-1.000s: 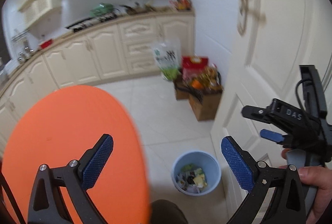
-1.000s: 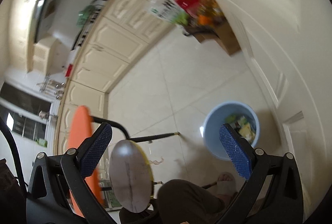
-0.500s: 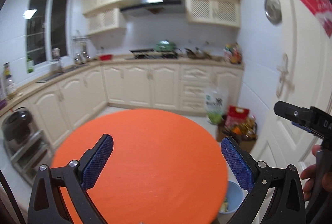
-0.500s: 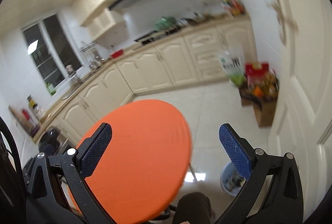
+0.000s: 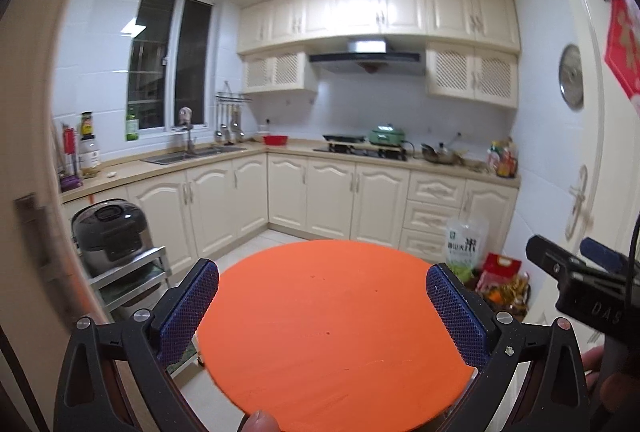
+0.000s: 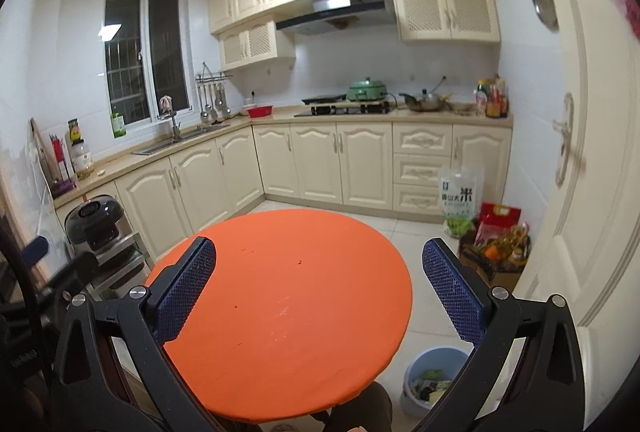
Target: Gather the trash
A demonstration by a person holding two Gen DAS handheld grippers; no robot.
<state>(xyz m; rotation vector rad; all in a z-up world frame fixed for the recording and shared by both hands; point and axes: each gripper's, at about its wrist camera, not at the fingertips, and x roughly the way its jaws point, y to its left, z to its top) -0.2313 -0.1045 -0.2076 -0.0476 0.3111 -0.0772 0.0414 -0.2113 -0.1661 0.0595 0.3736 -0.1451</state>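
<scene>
The left tool [image 5: 322,312] stands wide open above the round orange surface [image 5: 328,332], with nothing between its blue pads. The right tool [image 6: 318,290] is spread just as wide and is equally bare. No loose trash shows on the surface in either view. The only trash visible lies in the blue bin [image 6: 434,380] on the floor, just past the surface's right rim and near the white door [image 6: 576,192].

What shows in the bin looks like crumpled wrappers and packets, so any further piece is likely light, soft and crushable, perhaps slick if it is foil or plastic. A pinch across a bunched fold near the middle should hold better than a grip on a flat edge.

The left wrist view shows the right tool's body at its right edge, and a fingertip at the near rim, but the bin is hidden there. The right wrist view alone shows the bin and its contents, plus a knee under the surface.
</scene>
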